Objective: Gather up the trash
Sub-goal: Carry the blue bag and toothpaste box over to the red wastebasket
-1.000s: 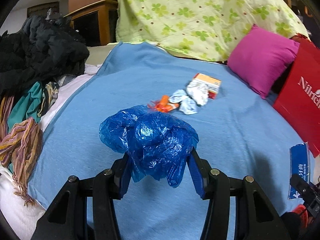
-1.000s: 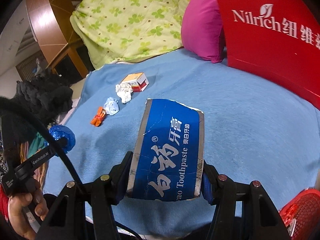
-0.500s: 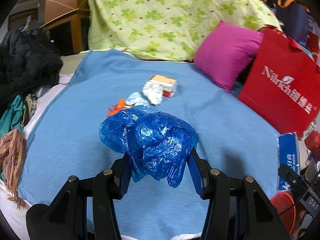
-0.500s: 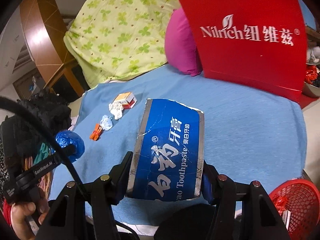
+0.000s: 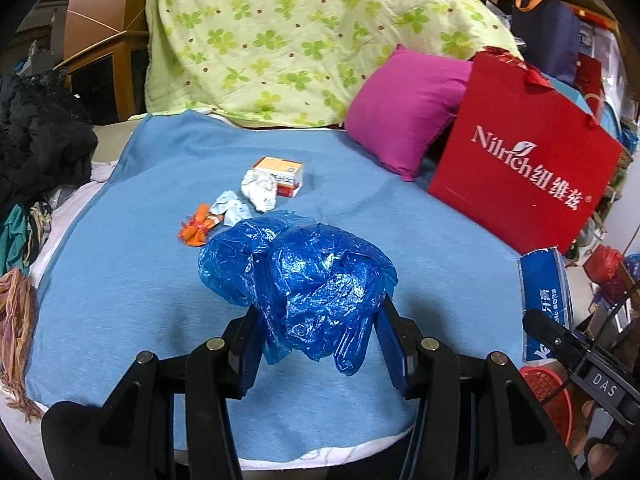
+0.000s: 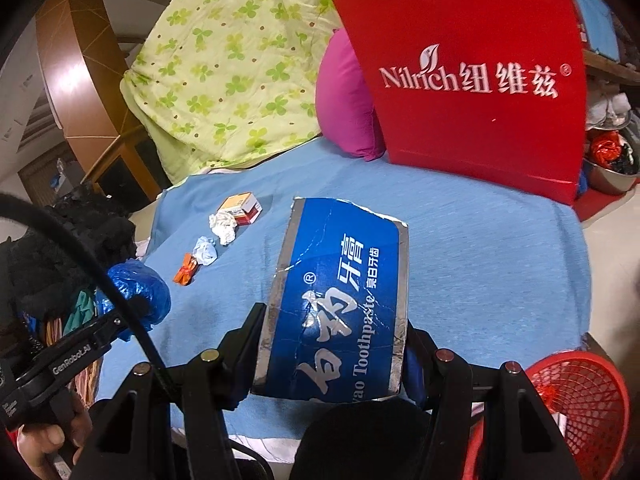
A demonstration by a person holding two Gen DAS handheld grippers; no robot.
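Trash is in both my grippers and more lies on the blue blanket (image 5: 120, 280) ahead. My left gripper (image 5: 316, 344) is closed around a crumpled blue plastic bag (image 5: 304, 280), held above the blanket. My right gripper (image 6: 332, 356) is clamped on a flattened blue toothpaste box (image 6: 340, 300), its printed face toward the camera.

Farther back on the blanket, four loose pieces sit in a short diagonal row: an orange wrapper (image 5: 198, 230), a pale blue crumpled tissue (image 5: 232, 208), a white crumpled paper (image 5: 260, 190) and a small orange and white box (image 5: 282, 174). The white paper touches the box.

A magenta pillow (image 5: 400, 116) leans behind them, beside a tall red shopping bag (image 6: 472, 76) standing on the blanket. A green clover-print quilt (image 5: 288, 36) is heaped at the far edge. Dark clothes (image 5: 36, 136) pile up at my left. A red mesh basket (image 6: 580, 404) sits low at my right, just past the blanket's edge.
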